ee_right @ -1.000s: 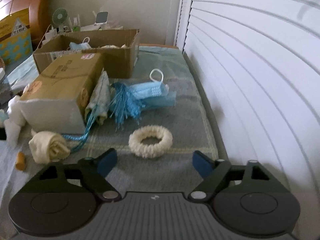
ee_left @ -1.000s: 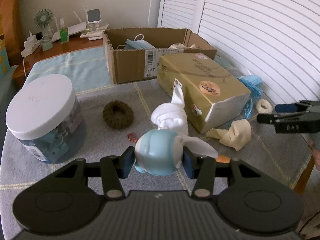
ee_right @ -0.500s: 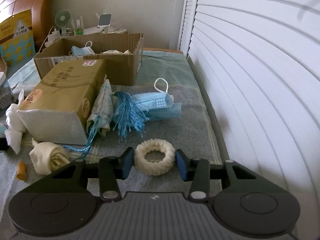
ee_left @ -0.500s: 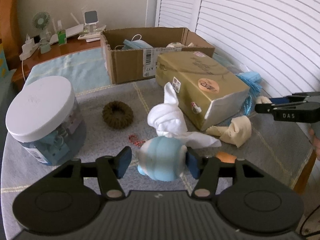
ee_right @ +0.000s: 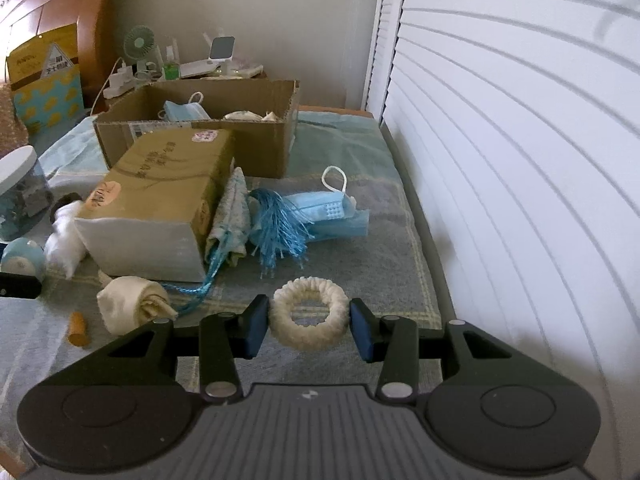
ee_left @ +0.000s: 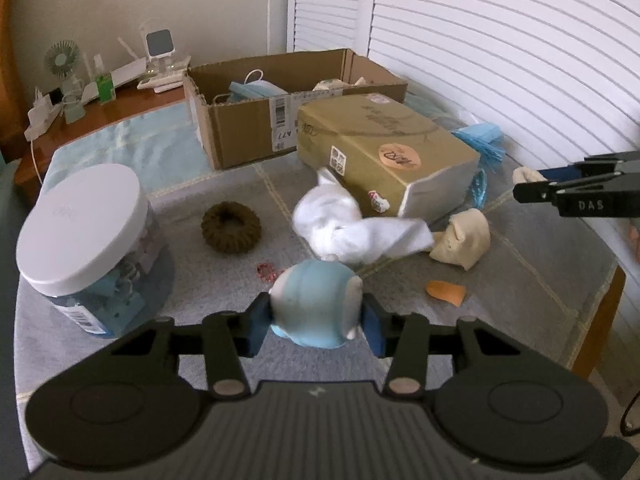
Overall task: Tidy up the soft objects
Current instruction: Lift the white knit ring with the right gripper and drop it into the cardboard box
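Note:
My left gripper [ee_left: 316, 320] holds a blue and white rolled sock [ee_left: 316, 300] low in the left wrist view; its jaws are closing, with both pads on the roll's sides. A white knotted sock [ee_left: 344, 224] lies just beyond it on the grey cloth. My right gripper [ee_right: 308, 326] is shut on a cream knitted scrunchie [ee_right: 310, 338], with a pad against each side of the ring. That gripper [ee_left: 528, 190] also shows at the right edge of the left wrist view. An open cardboard box [ee_left: 248, 136] with masks inside stands at the back.
A tan carton [ee_left: 384, 148] lies mid-table. Around it are a cream rolled sock [ee_left: 464, 240], a brown scrunchie [ee_left: 231, 228], a white-lidded jar [ee_left: 88, 240], an orange scrap [ee_left: 446, 290], blue masks [ee_right: 324, 208] and a blue tassel [ee_right: 276, 228]. White shutters [ee_right: 520, 160] line the right.
My right gripper came forward and shut on the cream scrunchie. My left gripper loosened, then gripped the blue roll again; the white sock now lies apart from the roll.

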Motion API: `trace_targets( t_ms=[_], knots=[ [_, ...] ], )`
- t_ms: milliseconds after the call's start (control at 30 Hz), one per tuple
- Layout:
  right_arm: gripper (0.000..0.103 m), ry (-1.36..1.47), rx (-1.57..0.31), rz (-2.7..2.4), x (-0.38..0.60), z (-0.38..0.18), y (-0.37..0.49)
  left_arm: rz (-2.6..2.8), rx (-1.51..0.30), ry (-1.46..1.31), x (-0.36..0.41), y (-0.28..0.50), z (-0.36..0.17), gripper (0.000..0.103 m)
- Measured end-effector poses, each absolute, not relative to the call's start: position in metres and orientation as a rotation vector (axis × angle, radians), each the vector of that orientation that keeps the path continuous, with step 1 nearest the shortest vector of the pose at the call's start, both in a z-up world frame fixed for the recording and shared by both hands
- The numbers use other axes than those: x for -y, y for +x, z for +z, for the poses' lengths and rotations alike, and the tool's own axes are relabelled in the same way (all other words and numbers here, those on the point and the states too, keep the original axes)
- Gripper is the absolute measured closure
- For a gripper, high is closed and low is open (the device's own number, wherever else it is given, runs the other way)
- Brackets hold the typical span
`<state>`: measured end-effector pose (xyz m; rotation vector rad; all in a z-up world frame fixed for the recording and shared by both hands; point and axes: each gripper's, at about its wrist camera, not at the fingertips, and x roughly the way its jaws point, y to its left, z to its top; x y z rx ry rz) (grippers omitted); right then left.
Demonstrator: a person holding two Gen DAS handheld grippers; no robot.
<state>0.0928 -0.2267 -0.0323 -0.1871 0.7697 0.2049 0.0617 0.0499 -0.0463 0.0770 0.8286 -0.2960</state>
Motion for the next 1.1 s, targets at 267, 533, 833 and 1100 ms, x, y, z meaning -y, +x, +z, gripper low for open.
trace_targets(
  t_ms=[267,533,833,1100],
  knots=[
    [0.055,-0.196,-0.758,0.234,0.222,-0.016,0.080,-0.316,-0.817,0.120,-0.054,0.044,-0.033,0.056],
    [0.055,-0.223,-0.714,0.290,0.209,0.013,0.080,-0.340,-0.786,0.136,-0.056,0.035,-0.023,0.056],
    [0.055,-0.251,-0.655,0.373,0.179,0.047,0.117,-0.340,-0.762,0.143,-0.063,0.033,-0.020,0.056],
    [0.055,-0.303,-0.634,0.431,0.142,0.058,0.173,-0.329,-0.752,0.135,-0.069,0.035,-0.017,0.056]
  ],
)
